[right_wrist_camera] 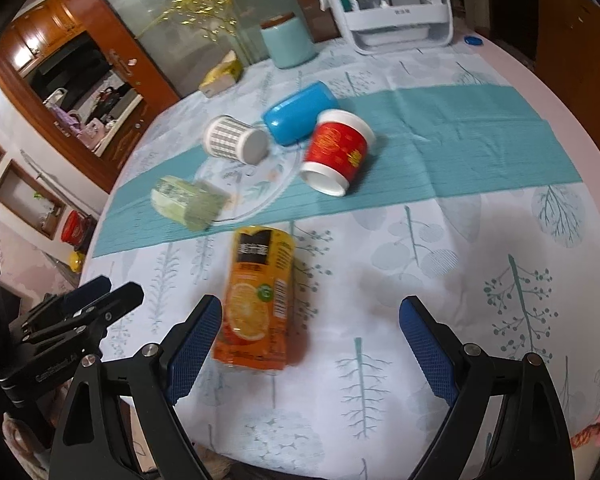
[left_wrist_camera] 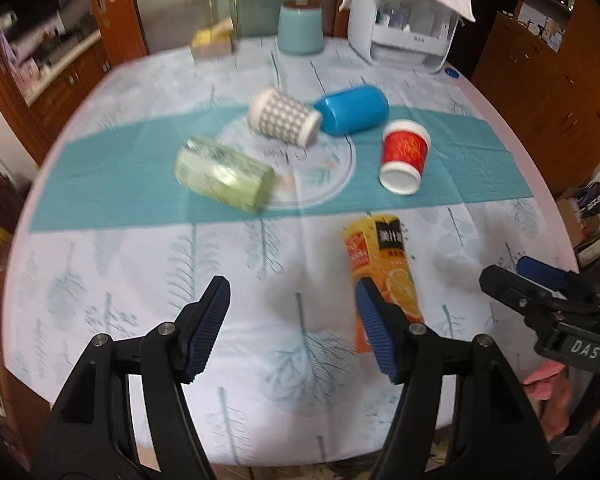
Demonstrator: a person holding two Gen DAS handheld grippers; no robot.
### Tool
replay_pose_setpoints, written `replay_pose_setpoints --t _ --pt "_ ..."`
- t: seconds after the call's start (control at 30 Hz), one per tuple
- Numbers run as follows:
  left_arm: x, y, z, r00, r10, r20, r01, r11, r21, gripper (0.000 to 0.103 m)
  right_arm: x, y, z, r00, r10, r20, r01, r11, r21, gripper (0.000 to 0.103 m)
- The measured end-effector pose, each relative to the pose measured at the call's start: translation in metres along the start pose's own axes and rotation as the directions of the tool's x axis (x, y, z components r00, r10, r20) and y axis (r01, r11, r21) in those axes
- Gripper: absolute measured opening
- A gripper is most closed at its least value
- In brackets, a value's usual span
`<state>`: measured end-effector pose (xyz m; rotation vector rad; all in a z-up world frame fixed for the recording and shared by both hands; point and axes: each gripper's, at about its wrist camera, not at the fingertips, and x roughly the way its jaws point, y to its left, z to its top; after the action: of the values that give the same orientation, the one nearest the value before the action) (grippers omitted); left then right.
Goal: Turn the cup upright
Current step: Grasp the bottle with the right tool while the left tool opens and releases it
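Note:
Several cups lie on their sides on the table. An orange juice-print cup point(left_wrist_camera: 384, 276) point(right_wrist_camera: 256, 300) lies nearest. A red and white cup point(left_wrist_camera: 404, 156) point(right_wrist_camera: 336, 152), a blue cup point(left_wrist_camera: 354, 110) point(right_wrist_camera: 300, 114), a grey-patterned white cup point(left_wrist_camera: 284, 116) point(right_wrist_camera: 234, 140) and a pale green cup point(left_wrist_camera: 224, 174) point(right_wrist_camera: 188, 200) lie further back. My left gripper point(left_wrist_camera: 290, 328) is open and empty; its right finger overlaps the orange cup in view. My right gripper point(right_wrist_camera: 312, 352) is open and empty, with the orange cup by its left finger.
A round table with a leaf-print cloth point(left_wrist_camera: 140, 280) and a teal runner point(left_wrist_camera: 480, 160). At the back stand a light blue canister point(left_wrist_camera: 300, 28), a white appliance point(left_wrist_camera: 404, 28) and a yellow tissue box point(left_wrist_camera: 212, 40). Wooden cabinets surround the table.

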<state>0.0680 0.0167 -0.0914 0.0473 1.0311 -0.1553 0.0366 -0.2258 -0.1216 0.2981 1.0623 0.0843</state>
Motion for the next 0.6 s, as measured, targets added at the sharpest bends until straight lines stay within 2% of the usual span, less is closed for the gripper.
replay_pose_setpoints --t 0.3,0.47,0.6 --pt "-0.014 0.004 0.003 0.997 0.028 0.072 -0.027 1.0 -0.011 0.063 -0.013 0.032 0.004 0.999 0.035 0.021 -0.034 0.997 -0.073 0.092" --pt "0.0 0.014 -0.003 0.993 0.073 0.097 -0.068 0.996 -0.055 0.063 0.006 0.042 0.003 0.999 0.033 -0.02 -0.035 0.994 -0.102 0.092" --pt "0.017 0.022 -0.007 0.994 0.083 0.076 -0.078 0.994 -0.073 0.063 0.025 0.047 0.003 0.998 0.021 -0.059 -0.028 0.994 -0.108 0.092"
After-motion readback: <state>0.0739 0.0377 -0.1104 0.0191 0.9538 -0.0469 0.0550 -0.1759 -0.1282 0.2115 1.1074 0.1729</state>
